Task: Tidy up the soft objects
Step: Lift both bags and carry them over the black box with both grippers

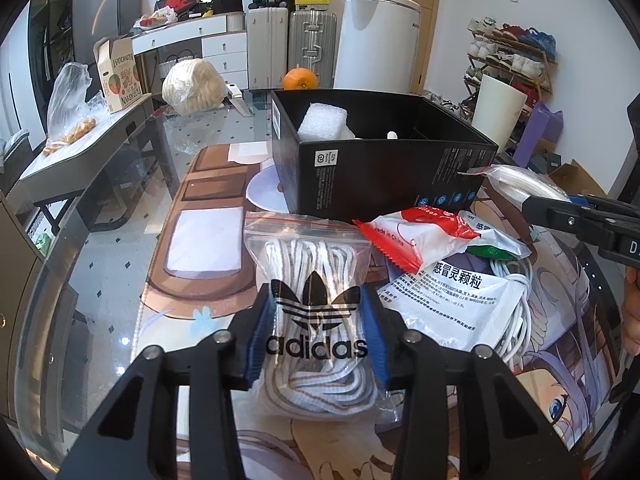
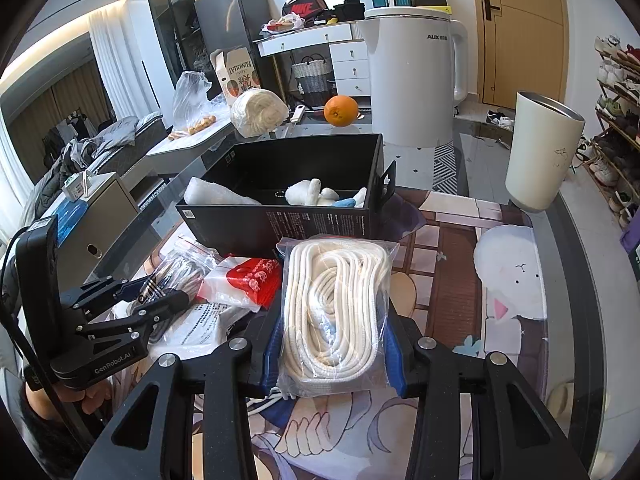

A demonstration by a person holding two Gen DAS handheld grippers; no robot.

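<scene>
While both claws clamp slippery bags | left claw (image 1: 318,334) on laces bag (image 1: 310,280), right claw (image 2: 332,354) on rope bag (image 2: 334,312) | risk: plastic slips free, missing black box (image 1: 380,184)

Glossy clear plastic bags (image 1: 308,264) hold woven cloth laces and twisted white rope (image 2: 336,312). The box (image 1: 384,176) is matt black card. A glossy glass tabletop (image 1: 100,264) carries a smooth printed mat (image 2: 452,280).

Both tools pitched downward — left tool (image 1: 318,332) and right tool (image 2: 332,344) each clamped on something.
</scene>
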